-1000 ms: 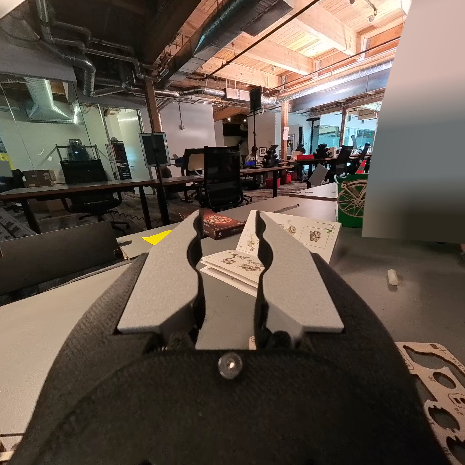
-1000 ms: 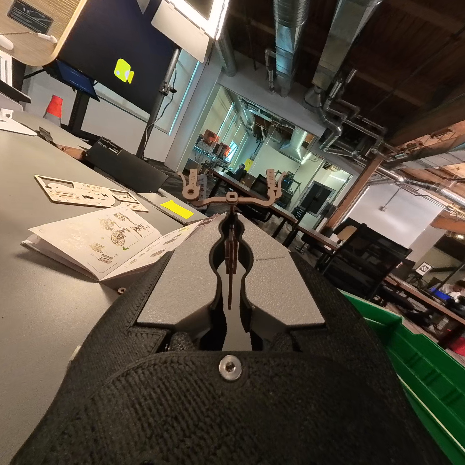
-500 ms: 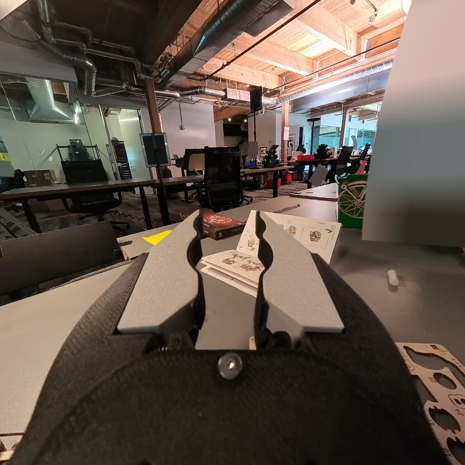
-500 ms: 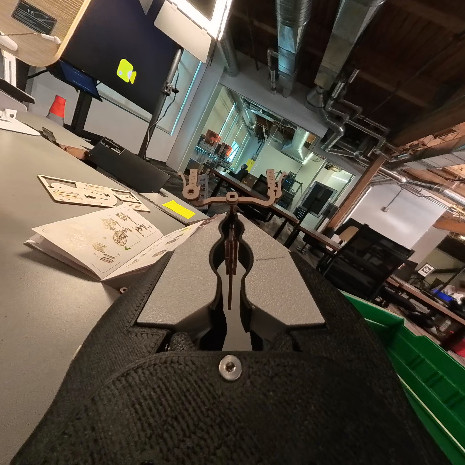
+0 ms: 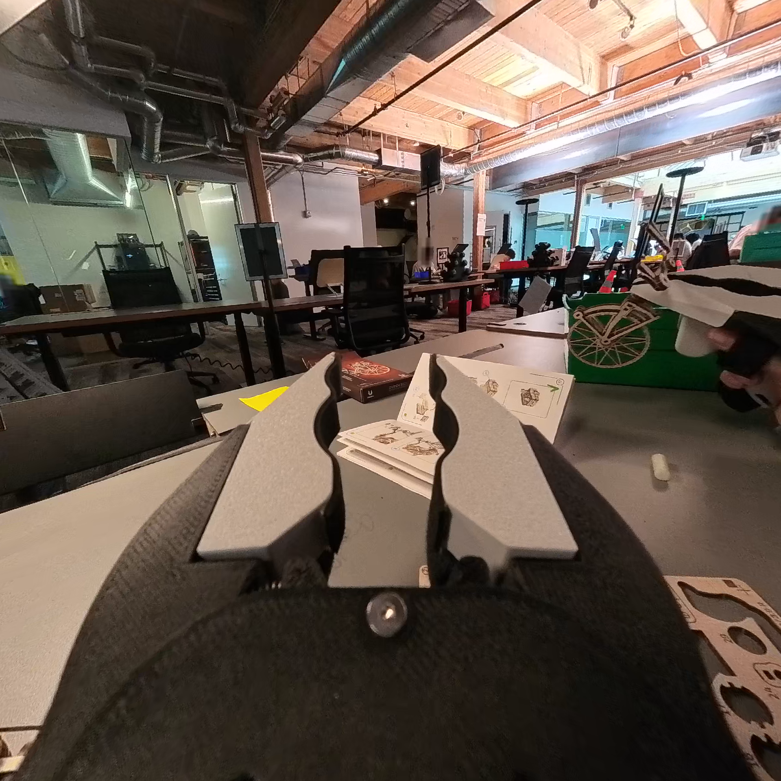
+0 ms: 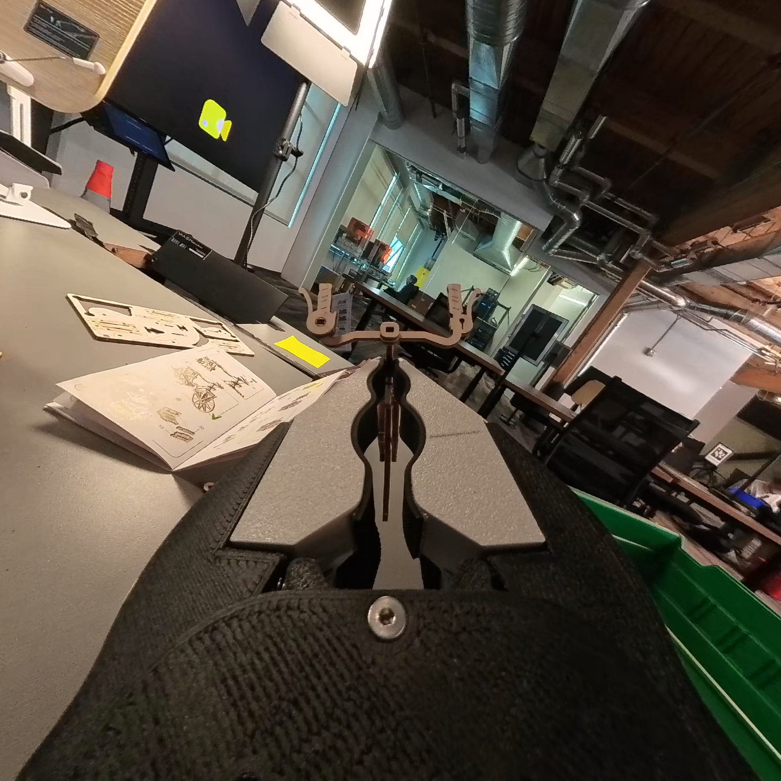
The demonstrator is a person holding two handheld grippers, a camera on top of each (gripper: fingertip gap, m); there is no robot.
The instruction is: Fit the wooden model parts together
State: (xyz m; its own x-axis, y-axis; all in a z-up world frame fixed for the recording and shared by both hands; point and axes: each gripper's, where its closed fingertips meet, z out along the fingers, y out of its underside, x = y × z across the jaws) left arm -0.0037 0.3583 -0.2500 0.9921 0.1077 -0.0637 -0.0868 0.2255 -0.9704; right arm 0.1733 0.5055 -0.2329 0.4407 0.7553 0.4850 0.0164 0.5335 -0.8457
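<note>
My right gripper (image 6: 389, 365) is shut on a thin wooden handlebar part (image 6: 388, 336). The bar with its two grips sticks out past the fingertips, and the stem runs back between the fingers. The gripper is held above the grey table (image 6: 63, 528). It also shows at the right edge of the left wrist view (image 5: 718, 291), with the part (image 5: 655, 262) at its tip. My left gripper (image 5: 384, 359) is open and empty, low over the table. A wooden spoked wheel with a fork (image 5: 608, 338) stands against a green bin (image 5: 676, 367).
An open instruction booklet (image 5: 486, 393) (image 6: 169, 401) lies ahead of both grippers. Punched wooden sheets lie on the table (image 5: 739, 659) (image 6: 143, 325). There is also a dark box (image 5: 372, 376), a yellow note (image 5: 262, 397) and a small white cylinder (image 5: 660, 466). The green bin (image 6: 697, 613) is right of my right gripper. Spacing between my two grippers at the tips: around 25 centimeters.
The right gripper has drifted very slightly with the handlebar part still in it. The left gripper has stayed open and still.
</note>
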